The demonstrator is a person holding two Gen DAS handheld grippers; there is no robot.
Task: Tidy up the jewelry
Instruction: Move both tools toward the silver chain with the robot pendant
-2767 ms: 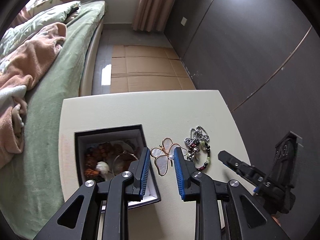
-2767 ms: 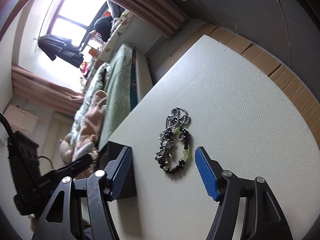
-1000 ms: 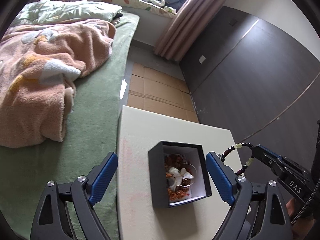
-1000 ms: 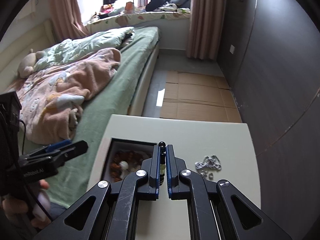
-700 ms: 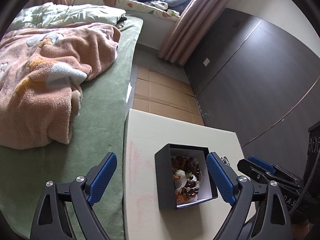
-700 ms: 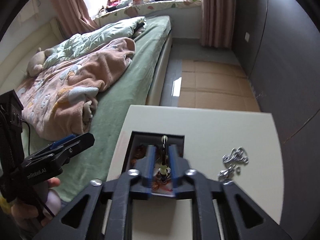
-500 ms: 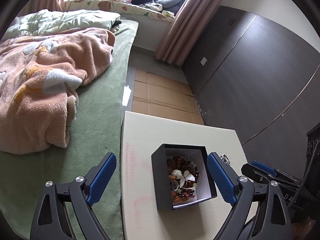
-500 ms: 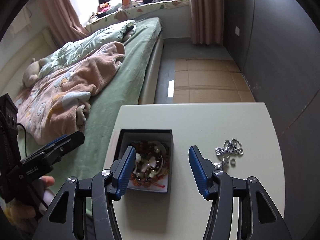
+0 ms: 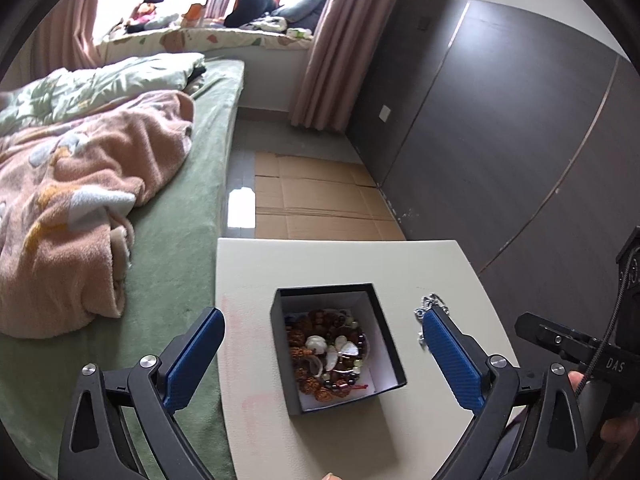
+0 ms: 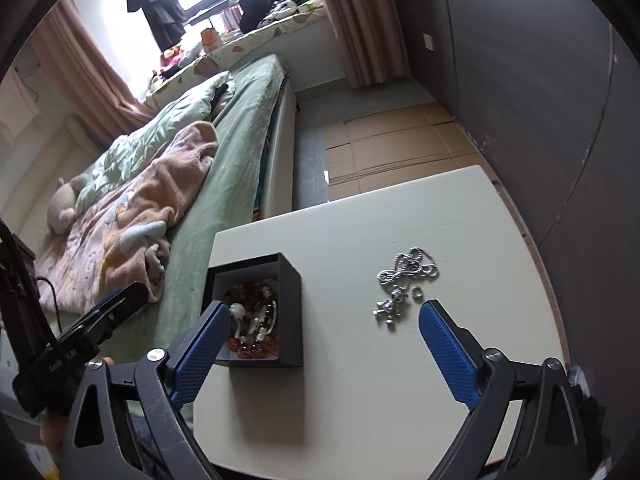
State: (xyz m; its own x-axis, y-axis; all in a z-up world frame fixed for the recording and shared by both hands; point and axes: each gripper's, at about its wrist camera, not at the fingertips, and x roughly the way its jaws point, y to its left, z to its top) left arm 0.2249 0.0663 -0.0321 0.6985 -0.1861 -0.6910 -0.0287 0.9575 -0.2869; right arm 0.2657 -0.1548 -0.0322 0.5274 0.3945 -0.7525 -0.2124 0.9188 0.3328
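Note:
A black square box [image 9: 384, 344] with a white inside stands on the cream table [image 9: 320, 264]. It holds beaded bracelets and a butterfly piece [image 9: 334, 354]. The box [image 10: 290, 316] also shows in the right wrist view. A silver chain necklace [image 10: 404, 276] with a small ring [image 10: 417, 291] beside it lies on the table to the right of the box; part of it [image 9: 434, 304] shows behind my left gripper's right finger. My left gripper [image 9: 322, 354] is open and empty above the box. My right gripper [image 10: 324, 344] is open and empty, between box and necklace.
A bed with a green cover [image 9: 192, 184] and a pink blanket [image 9: 72, 200] runs along the table's left side. A dark wall [image 9: 500, 140] stands to the right. Cardboard sheets [image 9: 320, 200] lie on the floor beyond the table.
My right gripper carried the beaded bracelet over the box, opened and let it drop in, then swung right. My left gripper stayed open above the box.

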